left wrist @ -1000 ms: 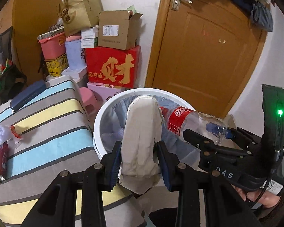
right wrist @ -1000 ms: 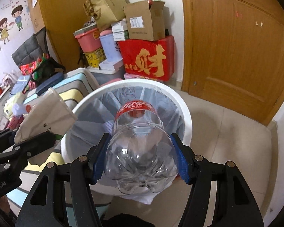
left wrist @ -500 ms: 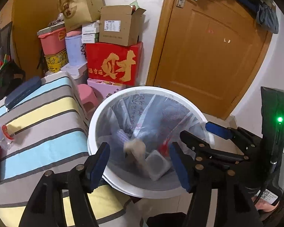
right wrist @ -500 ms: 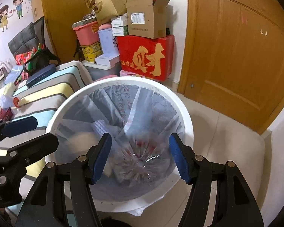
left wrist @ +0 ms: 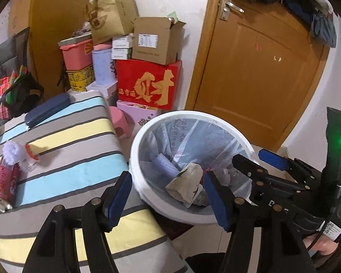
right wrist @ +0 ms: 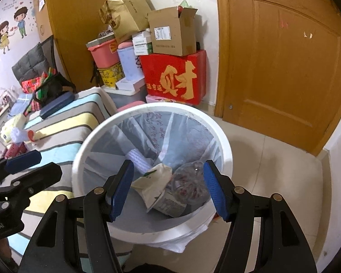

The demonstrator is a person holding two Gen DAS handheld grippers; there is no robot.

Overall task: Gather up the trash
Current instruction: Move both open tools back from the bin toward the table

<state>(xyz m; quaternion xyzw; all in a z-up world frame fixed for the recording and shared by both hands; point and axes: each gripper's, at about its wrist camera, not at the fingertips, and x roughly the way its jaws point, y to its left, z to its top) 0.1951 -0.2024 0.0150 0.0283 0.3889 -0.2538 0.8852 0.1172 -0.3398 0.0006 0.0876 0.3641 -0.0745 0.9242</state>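
Left gripper (left wrist: 167, 199): wide, empty, jaws just opened.
Right gripper (right wrist: 168, 188): wide, empty.
White round lined bin (right wrist: 225, 145): holds beige paper carton (right wrist: 155, 179), clear plastic bottle (right wrist: 188, 186).

Large gold character 财 on the red box (left wrist: 149, 84), partial white letters "D" on the right gripper's (left wrist: 271, 161) black body, other print illegible

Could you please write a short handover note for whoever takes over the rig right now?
Left gripper: open, empty, jaws just opened.
Right gripper: open, empty, over the bin.
White bin, with liner: holds the paper carton and the clear plastic bottle.
Done: both pieces dropped in.
Left: a red can and a small wrapper lie on the striped cover beside the bin.
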